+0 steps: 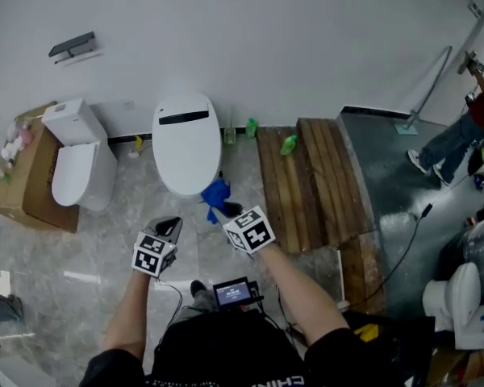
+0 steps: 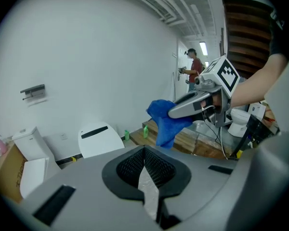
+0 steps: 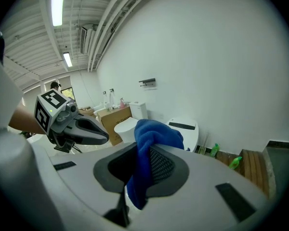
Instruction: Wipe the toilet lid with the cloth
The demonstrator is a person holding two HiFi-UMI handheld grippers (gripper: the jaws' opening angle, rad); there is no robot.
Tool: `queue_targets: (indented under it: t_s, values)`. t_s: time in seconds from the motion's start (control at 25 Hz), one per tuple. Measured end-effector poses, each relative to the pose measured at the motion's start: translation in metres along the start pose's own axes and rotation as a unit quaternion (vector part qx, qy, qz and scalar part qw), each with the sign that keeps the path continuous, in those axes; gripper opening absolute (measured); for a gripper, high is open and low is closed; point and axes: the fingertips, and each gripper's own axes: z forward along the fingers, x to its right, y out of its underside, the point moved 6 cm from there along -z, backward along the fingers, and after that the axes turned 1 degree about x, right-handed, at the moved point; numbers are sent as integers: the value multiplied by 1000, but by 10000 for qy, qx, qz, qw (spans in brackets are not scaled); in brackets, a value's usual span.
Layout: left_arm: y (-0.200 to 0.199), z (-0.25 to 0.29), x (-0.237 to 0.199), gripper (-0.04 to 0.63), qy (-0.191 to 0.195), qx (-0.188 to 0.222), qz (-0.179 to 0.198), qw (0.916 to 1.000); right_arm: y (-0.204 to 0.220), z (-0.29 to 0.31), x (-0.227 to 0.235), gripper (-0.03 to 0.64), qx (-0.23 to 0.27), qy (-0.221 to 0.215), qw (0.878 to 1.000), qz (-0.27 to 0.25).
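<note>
person: black short-sleeved top (image 1: pixel 226 353), white lettering along lower edge. small black box with lit screen (image 1: pixel 232 293) at front of body, thin black cables (image 1: pixel 171 290) looping off it. left gripper (image 1: pixel 170 223): pale grey moulded shell, black ribbed pads, black slots on top; rear cube (image 1: pixel 153 256) with black-and-white square markers, small green light on one face. right gripper (image 1: pixel 228 210): same grey shell, same marker cube (image 1: pixel 250 232).

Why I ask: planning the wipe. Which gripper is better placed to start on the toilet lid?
Right. The right gripper is shut on the cloth, which hangs at the lid's front edge in the head view. The left gripper is shut, empty and farther back.
</note>
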Motion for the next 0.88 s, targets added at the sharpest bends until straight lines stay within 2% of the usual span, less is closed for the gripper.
queue_targets:
  t_s: [0.88]
  values:
    - [-5,-16,-8,11,-176,106,-193,9996,-12,0,-11,57,-20,-49,9992,-396]
